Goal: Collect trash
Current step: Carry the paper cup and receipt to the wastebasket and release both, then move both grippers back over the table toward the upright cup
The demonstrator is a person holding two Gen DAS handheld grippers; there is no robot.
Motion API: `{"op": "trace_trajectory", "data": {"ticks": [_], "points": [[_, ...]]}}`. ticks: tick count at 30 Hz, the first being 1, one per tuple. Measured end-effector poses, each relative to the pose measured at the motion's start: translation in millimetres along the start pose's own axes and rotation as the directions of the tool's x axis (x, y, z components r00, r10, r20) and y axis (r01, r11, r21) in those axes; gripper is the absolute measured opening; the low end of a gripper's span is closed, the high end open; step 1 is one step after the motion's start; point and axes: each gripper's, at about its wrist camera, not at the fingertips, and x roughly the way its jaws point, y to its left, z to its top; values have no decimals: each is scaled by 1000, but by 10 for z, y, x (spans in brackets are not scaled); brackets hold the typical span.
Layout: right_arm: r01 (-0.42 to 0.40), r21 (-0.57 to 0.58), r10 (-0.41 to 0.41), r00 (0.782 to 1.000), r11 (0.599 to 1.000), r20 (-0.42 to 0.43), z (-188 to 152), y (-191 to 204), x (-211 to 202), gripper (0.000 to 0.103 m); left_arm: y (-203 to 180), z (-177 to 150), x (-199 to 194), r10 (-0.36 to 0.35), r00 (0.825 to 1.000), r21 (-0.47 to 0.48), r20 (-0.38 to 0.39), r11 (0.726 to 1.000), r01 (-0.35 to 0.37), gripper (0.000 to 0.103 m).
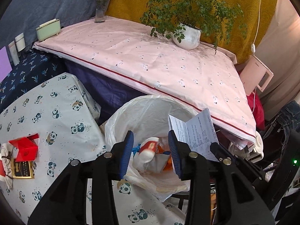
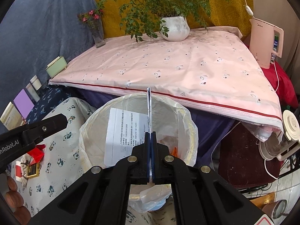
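Round bin lined with a translucent white plastic bag (image 2: 138, 131) is standing against the panda-print table (image 1: 56, 116), below the pink-clothed tabletop's (image 2: 168, 69) edge. Left gripper (image 1: 151, 140) is hanging over the bin mouth, jaws apart, nothing pressed between them — a crumpled red-and-white wrapper (image 1: 149, 148) is lying in the bin beneath. Right gripper (image 2: 151, 136) is pinching a folded printed paper sheet (image 2: 129, 131) over the bin. Red carton scraps (image 1: 24, 146) are lying on the panda table, left of the bin.

Trash bin (image 2: 189, 131) near rim hidden behind right gripper (image 2: 151, 140); bin bottom mostly covered by printed sheet (image 2: 123, 131). Sheet text beside bin too small to read. Brown beads (image 2: 13, 193) left of bin cut by frame edge.
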Motion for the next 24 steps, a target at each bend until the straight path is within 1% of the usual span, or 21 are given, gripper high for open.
{"op": "trace_trajectory", "data": {"ticks": [5,6,9,11,13,18,22,24], "points": [[-15,-13,15,1000,1000,-9,-3,100,47,3,106,-43,-5,23,1000,-20,1,1000,-23,45],[-15,-13,15,1000,1000,-7,-7,114,49,4,134,-54,-6,29,1000,-24,1,999,-29,46],[-17,-16,17,1000,1000,-2,-12,161,46,8,212,-85,-20,44,999,-41,1,998,-44,52],[-19,-17,19,1000,1000,4,-10,189,29,19,263,-101,-37,56,998,-54,5,997,-55,57],[-20,-20,20,1000,1000,12,-3,218,9,25,312,-121,-66,64,998,-68,5,996,-63,59],[-30,-37,31,999,999,18,-2,325,-41,27,444,-180,-145,86,996,-93,11,992,-85,59],[-44,-61,46,999,997,23,-17,456,-94,31,580,-248,-239,110,994,-122,20,987,-107,65],[-53,-73,55,998,996,26,-34,534,-126,32,655,-276,-292,121,992,-135,23,984,-117,65]]}}
